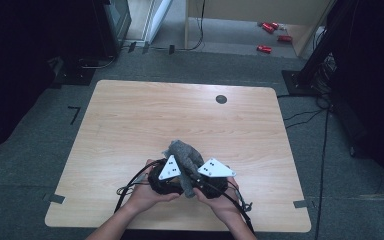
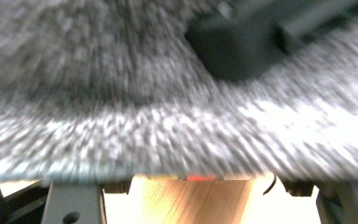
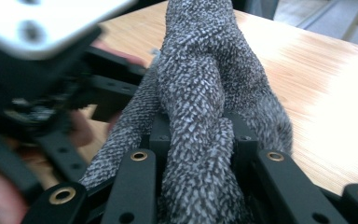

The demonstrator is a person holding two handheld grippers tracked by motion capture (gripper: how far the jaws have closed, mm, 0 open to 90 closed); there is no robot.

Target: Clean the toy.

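Observation:
A grey knit cloth (image 1: 184,151) is bunched up near the front middle of the wooden table (image 1: 130,125). Both hands hold grippers close together at it. My right gripper (image 3: 193,140) is shut on a twisted rope of the cloth (image 3: 200,84), which rises between its black jaws. My left gripper (image 1: 178,169), with a grey three-cornered plate on top, comes in beside it and is shut on the cloth's left part. In the left gripper view the cloth (image 2: 121,93) lies blurred right across the lens and hides the jaws. A dark part of the other gripper (image 2: 242,46) shows at upper right.
A small dark round disc (image 1: 221,99) sits in the tabletop near the far edge. Cables (image 1: 130,187) trail from the grippers over the table's front. Red objects (image 1: 271,27) lie on the floor beyond the table, and a black stand (image 1: 305,75) is at the far right.

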